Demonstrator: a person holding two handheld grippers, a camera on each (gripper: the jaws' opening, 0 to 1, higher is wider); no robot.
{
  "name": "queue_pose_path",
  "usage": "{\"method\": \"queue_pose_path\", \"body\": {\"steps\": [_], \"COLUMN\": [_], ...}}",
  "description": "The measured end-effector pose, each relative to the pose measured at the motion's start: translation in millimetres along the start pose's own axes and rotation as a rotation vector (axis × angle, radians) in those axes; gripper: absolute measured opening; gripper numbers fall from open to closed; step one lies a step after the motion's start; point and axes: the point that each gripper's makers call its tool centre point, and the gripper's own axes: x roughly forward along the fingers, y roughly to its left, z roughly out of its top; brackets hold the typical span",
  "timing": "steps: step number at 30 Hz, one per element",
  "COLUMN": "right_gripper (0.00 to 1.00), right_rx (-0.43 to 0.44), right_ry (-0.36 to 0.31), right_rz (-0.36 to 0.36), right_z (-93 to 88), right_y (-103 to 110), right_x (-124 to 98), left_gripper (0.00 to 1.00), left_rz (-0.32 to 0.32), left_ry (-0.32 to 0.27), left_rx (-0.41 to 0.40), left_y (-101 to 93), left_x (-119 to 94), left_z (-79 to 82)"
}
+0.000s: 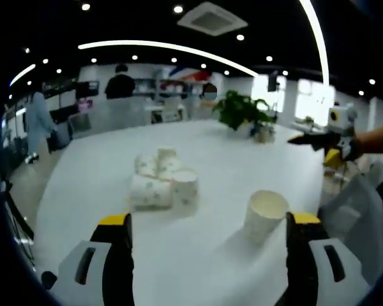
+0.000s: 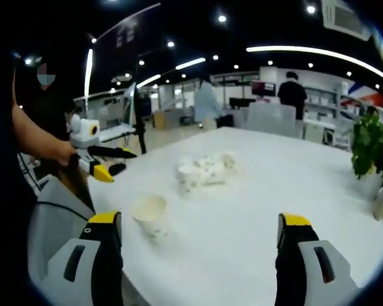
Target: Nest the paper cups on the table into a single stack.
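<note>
Here the single upright white paper cup [image 1: 264, 215] stands near the white round desk's [image 1: 230, 159] edge, just ahead of the left gripper [image 1: 209, 229] with jaws spread empty, while the cluster of white paper cups [image 1: 161, 180] sits toward the desk's middle, and the right gripper [image 2: 198, 229], jaws also spread empty, is farther away.

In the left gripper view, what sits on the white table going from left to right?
Cluster of paper cups → single upright paper cup → potted plant → the other gripper, held in from the right edge.
</note>
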Motion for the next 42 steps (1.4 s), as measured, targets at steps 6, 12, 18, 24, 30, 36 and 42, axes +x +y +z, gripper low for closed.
{"method": "queue_pose_path", "body": {"steps": [6, 12, 18, 24, 30, 36, 42], "right_gripper": [1.0, 1.0, 1.0, 0.99, 0.99, 0.99, 0.98], "right_rx": [0.013, 0.022, 0.037, 0.049, 0.067, 0.075, 0.082], "right_ry": [0.009, 0.02, 0.018, 0.028, 0.038, 0.048, 0.055], "right_rz": [-0.013, -0.022, -0.035, -0.047, -0.058, -0.073, -0.085], "right_z": [-4.8, -9.2, -8.0, -11.4, -17.7, -21.3, -22.5], "right_y": [0, 0, -3, -5, -5, -8, -11], "right_x": [-1, 0, 2, 0, -4, -7, -9], "left_gripper": [0.98, 0.96, 0.92, 0.88, 0.83, 0.78, 0.73], "left_rz": [0.005, -0.012, -0.034, -0.054, -0.076, -0.078, -0.088], "left_ry": [-0.011, 0.003, 0.022, 0.033, 0.039, 0.055, 0.075], "left_rx": [-0.024, -0.014, -0.008, 0.007, 0.028, 0.066, 0.1], "left_y": [7.9, 9.9, 10.7, 13.4, 16.8, 21.4, 23.5], "left_x": [4, 15, 35, 59, 82, 102, 118], "left_z": [-3.8, -10.2, -17.4, -16.9, -15.0, -13.7, -12.1]}}
